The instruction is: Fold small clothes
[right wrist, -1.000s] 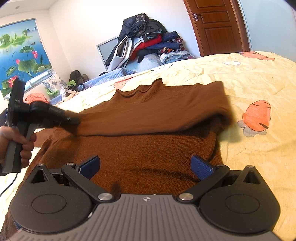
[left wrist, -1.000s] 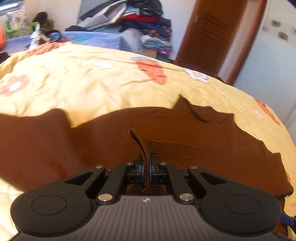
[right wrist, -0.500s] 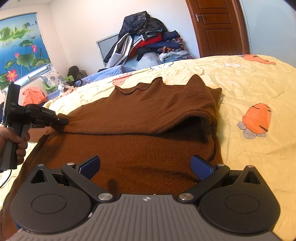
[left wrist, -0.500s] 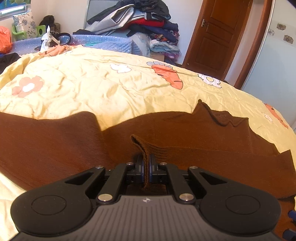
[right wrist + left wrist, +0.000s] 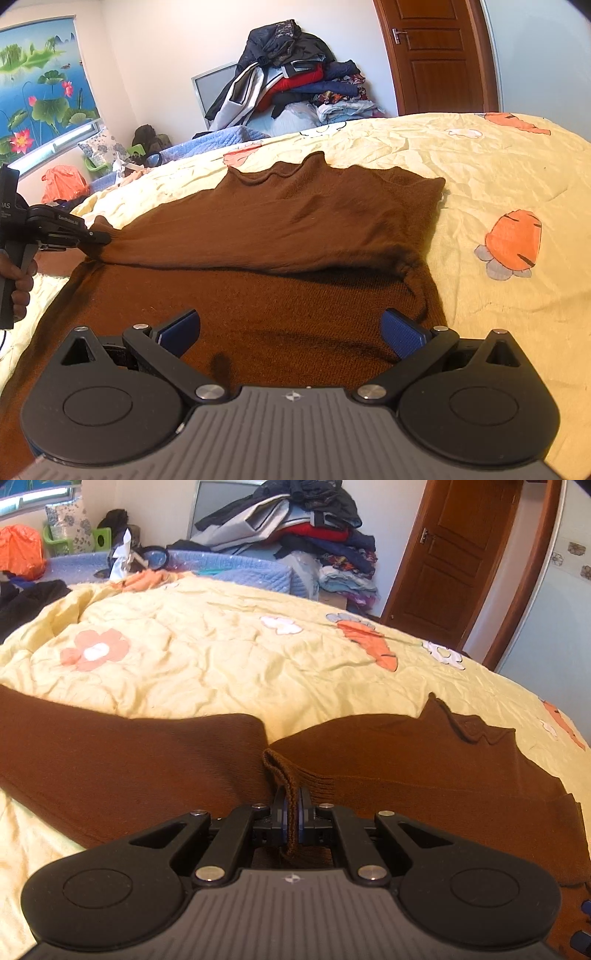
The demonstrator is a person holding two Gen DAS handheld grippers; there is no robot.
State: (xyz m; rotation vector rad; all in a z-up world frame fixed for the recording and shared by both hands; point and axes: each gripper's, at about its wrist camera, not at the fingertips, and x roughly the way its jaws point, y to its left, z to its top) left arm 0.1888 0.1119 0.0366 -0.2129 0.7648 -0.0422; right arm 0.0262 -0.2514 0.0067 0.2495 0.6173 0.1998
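Since a second ago you've dragged the sleeve cuff (image 5: 284, 775) further across, so the folded-over sleeve now lies flatter on the brown sweater (image 5: 280, 302), which sits spread on the yellow quilt (image 5: 207, 664). Your left gripper (image 5: 291, 812) is clamped tight on that ribbed cuff — you can see it from the right wrist view too (image 5: 99, 238). Your right gripper (image 5: 291, 328) hovers over the sweater's lower body with its jaws wide apart and nothing between them.

Handling-wise I'd say it's a soft, limp knit: light, stretchy, droops wherever it's unsupported. Take it by the thicker ribbed edges — cuff, hem, collar — since they bunch less. No baskets or boxes in play that I can make out, just a clothes pile (image 5: 291, 85) by the wall.
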